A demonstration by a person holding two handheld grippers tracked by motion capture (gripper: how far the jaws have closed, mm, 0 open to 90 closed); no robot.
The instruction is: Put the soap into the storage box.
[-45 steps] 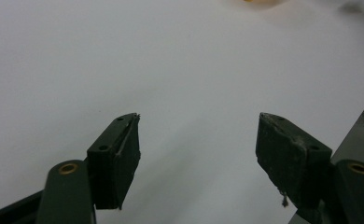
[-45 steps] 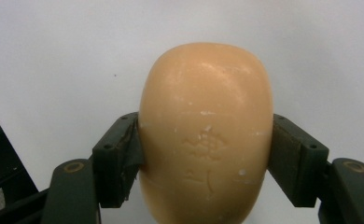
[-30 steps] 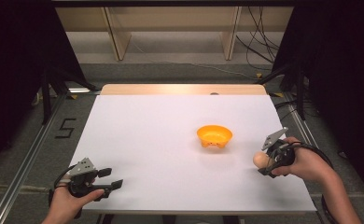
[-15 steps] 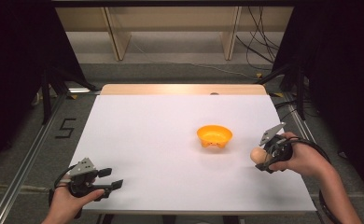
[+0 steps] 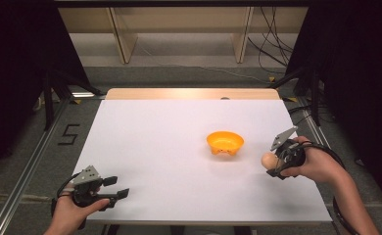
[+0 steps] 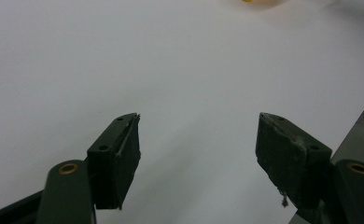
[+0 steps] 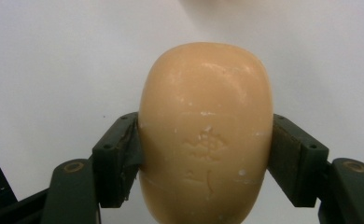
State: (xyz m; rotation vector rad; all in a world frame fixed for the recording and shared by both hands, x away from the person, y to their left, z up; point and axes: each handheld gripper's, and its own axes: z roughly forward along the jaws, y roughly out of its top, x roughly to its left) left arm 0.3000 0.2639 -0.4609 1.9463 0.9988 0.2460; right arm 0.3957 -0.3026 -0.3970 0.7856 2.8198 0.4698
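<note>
white worktop (image 5: 169,161), wooden strip along far edge. grey floor (image 5: 179,78) around it, marked with a black "5" (image 5: 69,134) at left. pale wooden shelving (image 5: 179,24) behind. black cables (image 5: 272,44) at far right. metal rail (image 5: 27,171) at left.

Only the orange bowl (image 5: 225,142) interrupts the open white table (image 5: 169,147).

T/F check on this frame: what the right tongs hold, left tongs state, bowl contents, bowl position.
1. The right tongs grip a tan egg-shaped object. True.
2. The left tongs are clamped on a spoon. False: they stand open with nothing between them, over the white table.
3. The orange bowl already holds the egg-shaped object. False: the object is in the right tongs, beside the bowl.
4. The bowl stands nearer the right tongs than the left. True.
</note>
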